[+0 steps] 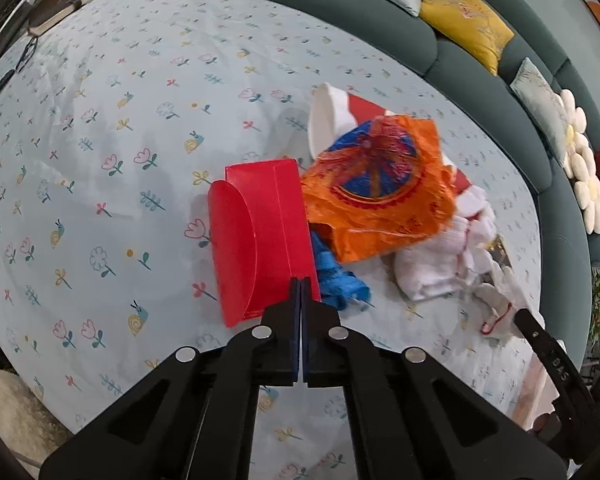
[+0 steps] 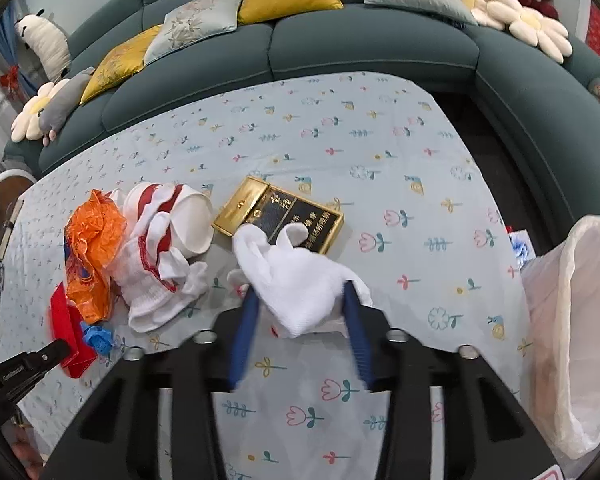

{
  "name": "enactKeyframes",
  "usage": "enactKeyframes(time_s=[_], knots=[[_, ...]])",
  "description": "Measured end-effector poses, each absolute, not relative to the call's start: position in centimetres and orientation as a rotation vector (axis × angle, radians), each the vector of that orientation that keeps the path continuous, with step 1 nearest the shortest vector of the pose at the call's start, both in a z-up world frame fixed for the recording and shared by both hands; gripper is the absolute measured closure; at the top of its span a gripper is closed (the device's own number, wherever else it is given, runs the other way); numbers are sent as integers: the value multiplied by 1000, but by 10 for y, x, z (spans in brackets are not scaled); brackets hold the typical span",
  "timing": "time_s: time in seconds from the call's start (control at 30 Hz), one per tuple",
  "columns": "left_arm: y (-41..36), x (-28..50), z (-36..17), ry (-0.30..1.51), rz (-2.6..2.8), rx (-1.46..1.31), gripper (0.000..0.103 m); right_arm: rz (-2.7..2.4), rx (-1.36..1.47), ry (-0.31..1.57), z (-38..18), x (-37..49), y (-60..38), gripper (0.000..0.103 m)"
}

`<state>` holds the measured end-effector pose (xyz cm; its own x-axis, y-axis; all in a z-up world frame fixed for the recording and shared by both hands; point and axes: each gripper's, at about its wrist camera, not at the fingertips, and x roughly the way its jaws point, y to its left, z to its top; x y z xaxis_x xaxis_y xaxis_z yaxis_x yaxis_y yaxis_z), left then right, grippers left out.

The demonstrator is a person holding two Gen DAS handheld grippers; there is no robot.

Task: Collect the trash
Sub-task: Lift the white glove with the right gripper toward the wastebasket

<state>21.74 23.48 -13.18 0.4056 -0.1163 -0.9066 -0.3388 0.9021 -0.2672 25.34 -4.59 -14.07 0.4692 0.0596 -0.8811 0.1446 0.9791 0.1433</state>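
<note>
Red and thin, the flat red cardboard envelope (image 1: pixel 260 240) lies on the table with the flowery blue cloth (image 1: pixel 100 160), just beside a heap of trash. It looks light and a bit stiff, so it should lift by one edge without flopping much. The left gripper (image 1: pixel 301 284) has its fingers pressed together on the near edge of that red card. No gap shows between them, so the thin card seems pinched there.

Touching the envelope is a crinkly orange plastic bag (image 1: pixel 380 192). It looks very light, and it could slide or catch on its neighbours. Under it peeks a blue crumpled wrapper (image 1: pixel 340 276). Behind them lies a white paper cup with red stripes (image 2: pixel 188 216), tipped on its side, which would squash if squeezed hard.

The right gripper (image 2: pixel 300 304) is around a soft white cloth glove (image 2: pixel 300 276), which lies partly on a gold and black flat box (image 2: pixel 278 214). The blue fingers (image 2: pixel 354 312) are partly spread, one on each side of the glove, and seem to squeeze the bunched cloth. The glove is soft and floppy, so the middle bunch is a good place to hold. More white gloves (image 2: pixel 156 292) lie by the cup.

A bin lined with a pale plastic bag (image 2: pixel 580 320) waits at the table's right edge, near the right gripper.
</note>
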Motion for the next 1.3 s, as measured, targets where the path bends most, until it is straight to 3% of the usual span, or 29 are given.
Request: enactKeyframes(time_s=[0.07,0.17,0.57,1.3], knots=[[231,214,-126,1146,138,-437,103,-39,226,1087,-138,250,-48,89],[223,201,-115,1127,124,-426,103,-28,234,1069,-130,240,-51,91],[180,180,-67,1049,17,-367,103,-20,254,954,-74,193,-68,92],[5,124,0,960,-316,-151,103,-173,314,789,-10,94,-185,91]])
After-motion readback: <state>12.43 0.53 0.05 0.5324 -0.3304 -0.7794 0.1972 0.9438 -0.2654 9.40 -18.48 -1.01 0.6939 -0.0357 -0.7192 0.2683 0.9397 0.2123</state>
